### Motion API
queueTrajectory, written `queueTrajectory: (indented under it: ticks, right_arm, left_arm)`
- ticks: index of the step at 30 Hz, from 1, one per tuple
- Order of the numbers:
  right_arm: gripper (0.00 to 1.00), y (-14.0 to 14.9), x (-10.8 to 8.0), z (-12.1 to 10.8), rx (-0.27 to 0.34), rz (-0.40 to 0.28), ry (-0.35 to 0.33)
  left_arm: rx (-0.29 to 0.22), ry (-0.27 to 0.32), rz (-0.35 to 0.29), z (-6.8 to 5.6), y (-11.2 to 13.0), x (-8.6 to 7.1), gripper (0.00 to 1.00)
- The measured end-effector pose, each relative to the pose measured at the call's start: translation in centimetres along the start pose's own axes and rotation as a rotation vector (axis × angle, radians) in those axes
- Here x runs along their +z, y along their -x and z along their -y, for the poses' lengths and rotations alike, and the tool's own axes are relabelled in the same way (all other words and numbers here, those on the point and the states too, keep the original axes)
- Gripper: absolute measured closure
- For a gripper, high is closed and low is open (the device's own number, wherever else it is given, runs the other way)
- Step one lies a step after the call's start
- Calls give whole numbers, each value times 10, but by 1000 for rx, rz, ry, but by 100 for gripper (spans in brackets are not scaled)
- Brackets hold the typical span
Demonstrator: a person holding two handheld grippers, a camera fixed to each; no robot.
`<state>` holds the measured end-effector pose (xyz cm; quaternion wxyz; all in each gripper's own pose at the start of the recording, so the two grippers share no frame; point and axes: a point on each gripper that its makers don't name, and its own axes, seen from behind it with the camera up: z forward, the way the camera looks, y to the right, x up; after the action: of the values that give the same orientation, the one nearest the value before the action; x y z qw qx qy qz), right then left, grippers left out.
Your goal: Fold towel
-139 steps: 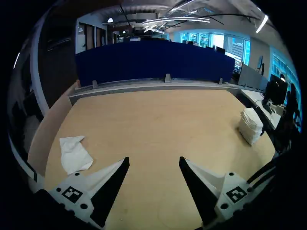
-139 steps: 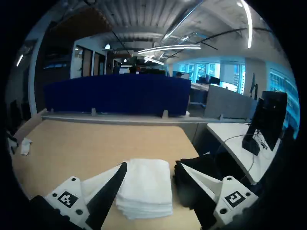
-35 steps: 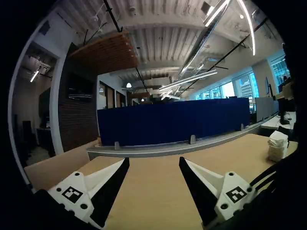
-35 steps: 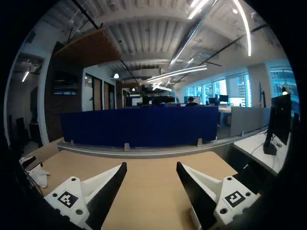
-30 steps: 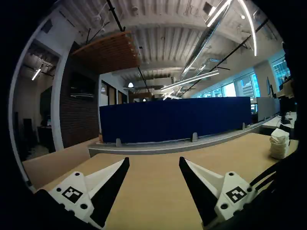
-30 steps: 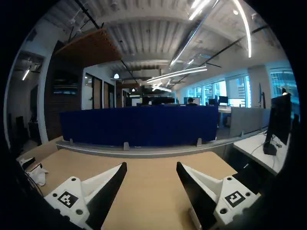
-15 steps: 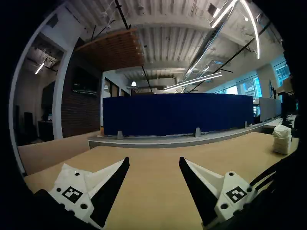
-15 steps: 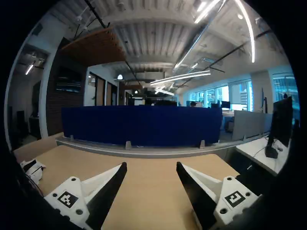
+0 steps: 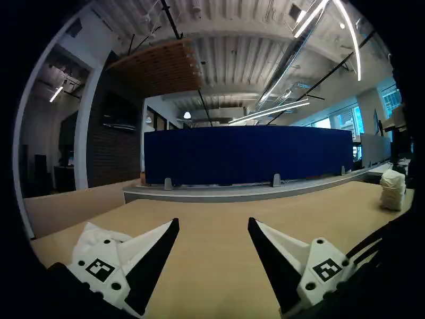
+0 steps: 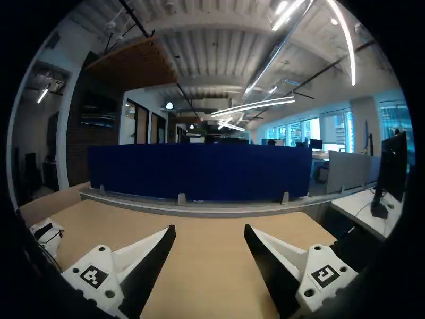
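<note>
Crumpled towel (image 9: 96, 234) nearer, towel stack (image 9: 392, 190) beyond.

table (image 9: 212, 234): pale wood, matt, smooth | towel (image 9: 97, 234): white cloth, rumpled | partition (image 9: 244, 154): blue matt fabric

One table (image 9: 297, 212) carries one loose towel (image 9: 98, 236) near its left edge and one stack (image 9: 392, 189) of folded towels at its right edge. Two grippers: left gripper (image 9: 212, 219), right gripper (image 10: 208, 227). One blue partition (image 9: 244, 154) along the far edge; one monitor (image 10: 393, 165).
</note>
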<state>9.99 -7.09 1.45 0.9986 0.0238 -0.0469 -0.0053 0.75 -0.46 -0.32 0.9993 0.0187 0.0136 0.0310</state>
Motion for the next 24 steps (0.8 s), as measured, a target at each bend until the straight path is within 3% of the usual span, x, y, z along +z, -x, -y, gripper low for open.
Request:
queueTrajectory:
  ticks: [6, 24]
  right_arm:
    - [0, 2, 1, -2, -4, -2, 1]
    - [0, 0, 8, -17, 9, -13, 11]
  left_arm:
    - [-21, -1, 11, 4, 5, 3, 4]
    - [-19, 10, 36, 0, 7, 5, 4]
